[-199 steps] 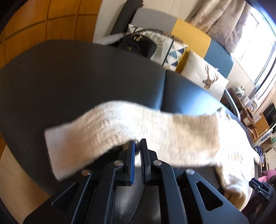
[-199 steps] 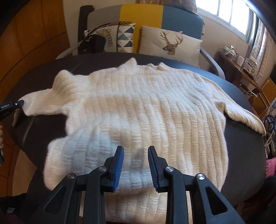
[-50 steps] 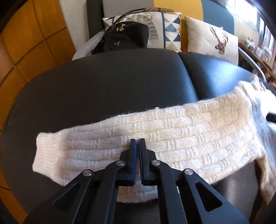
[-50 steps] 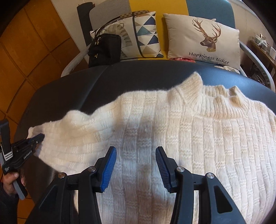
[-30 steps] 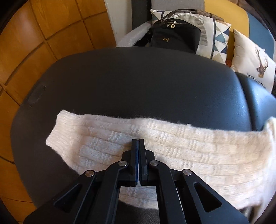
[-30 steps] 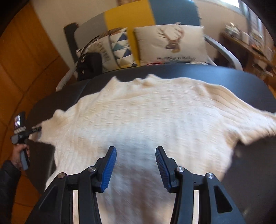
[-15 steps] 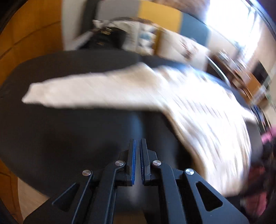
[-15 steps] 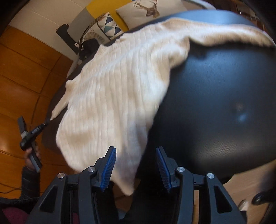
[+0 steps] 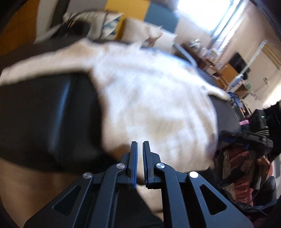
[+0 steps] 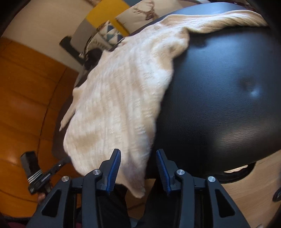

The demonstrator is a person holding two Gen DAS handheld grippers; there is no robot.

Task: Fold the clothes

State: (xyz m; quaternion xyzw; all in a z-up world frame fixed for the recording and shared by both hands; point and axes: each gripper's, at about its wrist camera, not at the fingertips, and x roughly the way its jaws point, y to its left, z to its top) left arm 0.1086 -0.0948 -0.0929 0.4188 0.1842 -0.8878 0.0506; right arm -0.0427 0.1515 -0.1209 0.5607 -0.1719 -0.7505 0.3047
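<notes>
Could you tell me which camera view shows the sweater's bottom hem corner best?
The right wrist view: the sweater is fairly sharp there, its hem corner hanging over the table edge between the open right claw. The left wrist view shows the sweater motion-blurred.

Each black hand-held gripper [image 10: 138,168] has blue ribbed pads [image 10: 114,168] and silver screws [image 10: 96,172].

The sweater [image 10: 119,98] lies spread on the counter [image 10: 228,105], its hem hanging over the near edge. One sleeve [image 10: 219,21] stretches along the far right of the counter; the other sleeve [image 9: 40,63] runs to the left. The right gripper [image 10: 138,168] sits at the near edge, with the hem's right corner between its fingers. The left gripper [image 9: 139,163] sits at the hem's left part. Behind the counter stands a sofa [image 10: 105,19] with cushions [image 10: 142,12] on it, and a bag [image 10: 93,57] to their left.
</notes>
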